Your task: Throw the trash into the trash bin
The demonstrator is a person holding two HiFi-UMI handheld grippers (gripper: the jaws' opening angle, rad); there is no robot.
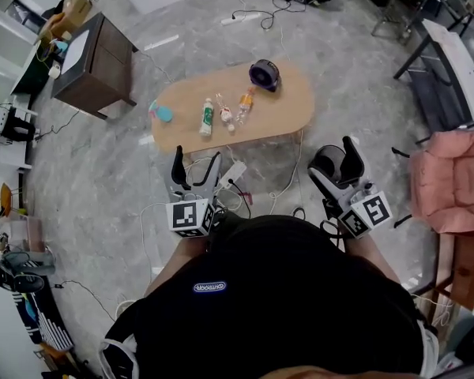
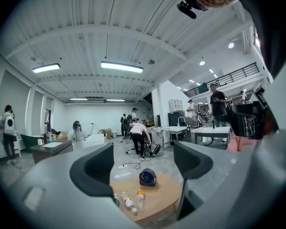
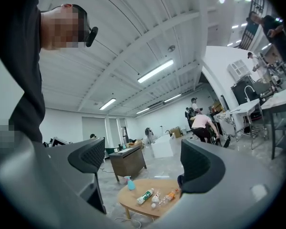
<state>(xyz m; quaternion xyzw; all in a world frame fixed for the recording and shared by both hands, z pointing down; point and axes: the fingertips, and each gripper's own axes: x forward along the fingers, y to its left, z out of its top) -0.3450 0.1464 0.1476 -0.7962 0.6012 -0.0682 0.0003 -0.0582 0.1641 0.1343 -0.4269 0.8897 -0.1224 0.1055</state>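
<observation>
- The person's dark-shirted torso (image 1: 284,306) is filling the bottom of the head view. Just ahead of it the left gripper (image 1: 196,161) and the right gripper (image 1: 337,155) are hovering short of the tabletop's near edge, each with its jaws standing wide apart and nothing between them.
- The trash is lying around the middle of the tabletop (image 1: 288,113): a green-labelled bottle (image 1: 207,118), a crumpled clear bottle (image 1: 225,117) just beside it, and an orange bottle (image 1: 245,103) next along, all on their sides.
- These are looking like thin, light plastic bottles, probably giving way under a hard squeeze and rolling if nudged. Taking each across the middle of its body, jaws square to its length, seems the safest hold.
- The dark round trash bin (image 1: 265,74) is sitting at the tabletop's far edge, near the orange bottle, and seems to be lying tipped with its mouth facing the grippers.
- A blue spray bottle (image 1: 161,112) is resting at the tabletop's left end, apart from the bottles.
- A white power strip (image 1: 231,174) and its cables are trailing on the floor by the tabletop's near edge, and a brown cabinet (image 1: 95,65) is standing well beyond its left end.
</observation>
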